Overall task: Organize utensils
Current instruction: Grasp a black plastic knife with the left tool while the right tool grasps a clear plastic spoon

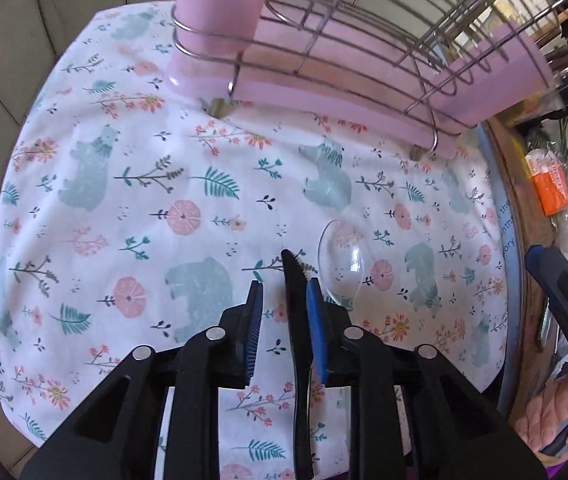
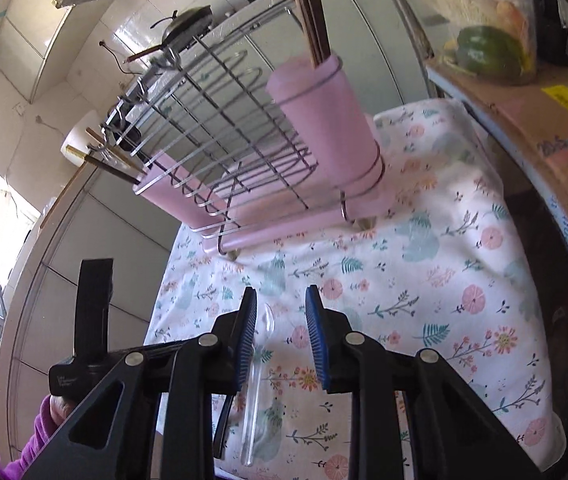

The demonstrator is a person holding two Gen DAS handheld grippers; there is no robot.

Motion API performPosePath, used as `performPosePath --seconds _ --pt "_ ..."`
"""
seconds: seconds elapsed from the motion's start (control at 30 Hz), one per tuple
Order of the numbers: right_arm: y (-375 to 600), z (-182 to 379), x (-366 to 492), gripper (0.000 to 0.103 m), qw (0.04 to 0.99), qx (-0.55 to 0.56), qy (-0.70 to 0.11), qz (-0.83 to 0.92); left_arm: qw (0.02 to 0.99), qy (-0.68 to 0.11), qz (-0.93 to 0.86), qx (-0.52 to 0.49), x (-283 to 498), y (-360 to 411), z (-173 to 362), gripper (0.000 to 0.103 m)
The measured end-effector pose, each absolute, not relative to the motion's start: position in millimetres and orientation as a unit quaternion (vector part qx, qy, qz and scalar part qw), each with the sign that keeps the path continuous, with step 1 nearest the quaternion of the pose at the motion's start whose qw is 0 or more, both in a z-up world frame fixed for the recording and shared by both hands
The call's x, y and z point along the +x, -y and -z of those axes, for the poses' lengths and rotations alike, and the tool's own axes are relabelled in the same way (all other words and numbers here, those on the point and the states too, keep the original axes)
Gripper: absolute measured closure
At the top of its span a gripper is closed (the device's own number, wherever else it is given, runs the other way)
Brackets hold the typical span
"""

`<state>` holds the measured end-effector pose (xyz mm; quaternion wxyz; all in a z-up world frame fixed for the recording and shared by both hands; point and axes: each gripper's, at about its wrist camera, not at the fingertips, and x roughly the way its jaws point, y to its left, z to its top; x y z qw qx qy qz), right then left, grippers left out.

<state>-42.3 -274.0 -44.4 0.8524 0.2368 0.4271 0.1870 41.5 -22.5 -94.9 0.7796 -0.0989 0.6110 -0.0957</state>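
A black knife (image 1: 296, 328) and a clear spoon (image 1: 339, 264) lie side by side on the flowery cloth (image 1: 132, 208). The left claw (image 1: 282, 292) is open around the knife, not squeezing it. The right claw (image 2: 280, 312) is open over the spoon. Behind them stands a wire rack (image 2: 220, 128) with pink cups (image 2: 323, 120).
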Motion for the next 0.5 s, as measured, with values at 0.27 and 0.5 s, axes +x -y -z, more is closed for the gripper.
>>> performPosePath --seconds 0.27,0.5 --pt "272 65 -31 0.078 0.831 0.244 -0.456 -0.203 0.779 -0.619 0.091 -0.048 50 48 105 0.081" --pt "254 92 -14 0.078 0.784 0.271 -0.507 -0.236 0.789 -0.603 0.088 -0.082 48 25 94 0.090"
